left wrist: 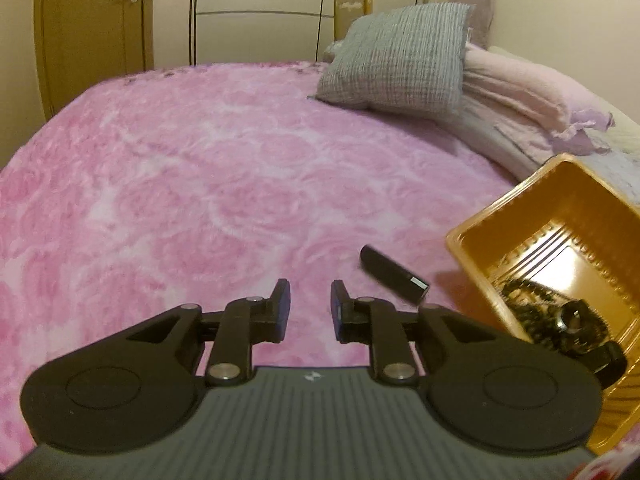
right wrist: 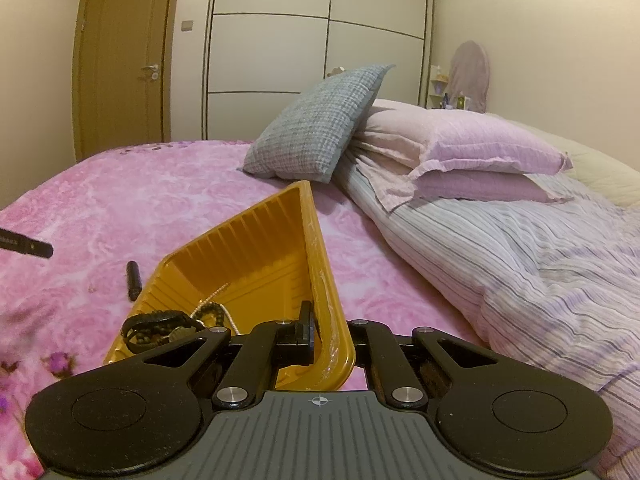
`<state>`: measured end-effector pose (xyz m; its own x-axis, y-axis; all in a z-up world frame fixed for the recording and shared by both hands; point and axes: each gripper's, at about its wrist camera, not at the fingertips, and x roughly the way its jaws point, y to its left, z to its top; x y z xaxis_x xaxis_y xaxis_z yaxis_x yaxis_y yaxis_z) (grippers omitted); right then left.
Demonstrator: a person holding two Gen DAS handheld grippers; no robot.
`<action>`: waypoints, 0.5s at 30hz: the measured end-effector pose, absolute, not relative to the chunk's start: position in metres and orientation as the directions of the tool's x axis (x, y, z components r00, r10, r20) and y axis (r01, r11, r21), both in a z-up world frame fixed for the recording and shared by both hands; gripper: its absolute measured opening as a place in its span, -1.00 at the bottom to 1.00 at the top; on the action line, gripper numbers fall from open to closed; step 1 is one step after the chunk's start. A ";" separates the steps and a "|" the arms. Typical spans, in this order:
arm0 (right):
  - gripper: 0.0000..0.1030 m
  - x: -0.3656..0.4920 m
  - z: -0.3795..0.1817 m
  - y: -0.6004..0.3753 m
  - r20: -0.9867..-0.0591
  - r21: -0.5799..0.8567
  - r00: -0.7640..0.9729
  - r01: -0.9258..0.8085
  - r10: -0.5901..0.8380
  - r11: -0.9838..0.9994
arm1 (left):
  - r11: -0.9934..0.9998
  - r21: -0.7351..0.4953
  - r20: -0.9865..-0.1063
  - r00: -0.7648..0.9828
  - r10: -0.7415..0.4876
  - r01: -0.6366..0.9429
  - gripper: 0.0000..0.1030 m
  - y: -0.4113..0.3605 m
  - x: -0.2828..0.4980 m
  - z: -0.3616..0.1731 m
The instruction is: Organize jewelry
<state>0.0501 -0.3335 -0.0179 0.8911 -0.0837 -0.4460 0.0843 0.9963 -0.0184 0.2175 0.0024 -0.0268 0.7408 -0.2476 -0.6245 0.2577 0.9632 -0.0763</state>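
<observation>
1. Two black fingers of the left gripper (left wrist: 310, 306) are spread apart over the fluffy pink blanket (left wrist: 180, 184), pinching nothing. A small black tube (left wrist: 394, 273) lies just beside the shiny orange plastic tray (left wrist: 476, 240).
2. The right gripper (right wrist: 326, 334) pinches the tray's (right wrist: 256, 252) edge. The dark bead jewelry (right wrist: 160, 326) inside could spill if the tilted tray slips.

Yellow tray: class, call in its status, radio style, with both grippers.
Right gripper shut on yellow tray rim, tray tilted. Left gripper open, empty, over pink blanket. Jewelry piled in tray. Black tube loose beside tray.
</observation>
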 end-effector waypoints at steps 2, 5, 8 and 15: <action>-0.89 0.049 -0.019 -0.335 -0.444 -0.011 0.892 0.093 -0.088 0.996 | 0.962 -0.066 -0.630 0.737 -0.245 0.264 -0.64 0.001 0.219 -0.034; -0.89 0.049 -0.022 -0.335 -0.446 -0.011 0.890 0.105 -0.099 0.994 | 0.959 -0.071 -0.645 0.721 -0.254 0.274 -0.64 -0.005 0.227 -0.044; -0.89 0.048 -0.022 -0.335 -0.449 -0.009 0.888 0.110 -0.102 0.994 | 0.954 -0.074 -0.662 0.702 -0.264 0.289 -0.64 -0.012 0.236 -0.057; -0.89 0.047 -0.023 -0.337 -0.454 -0.010 0.885 0.111 -0.103 0.994 | 0.943 -0.046 -0.678 0.683 -0.272 0.330 -0.64 -0.030 0.251 -0.074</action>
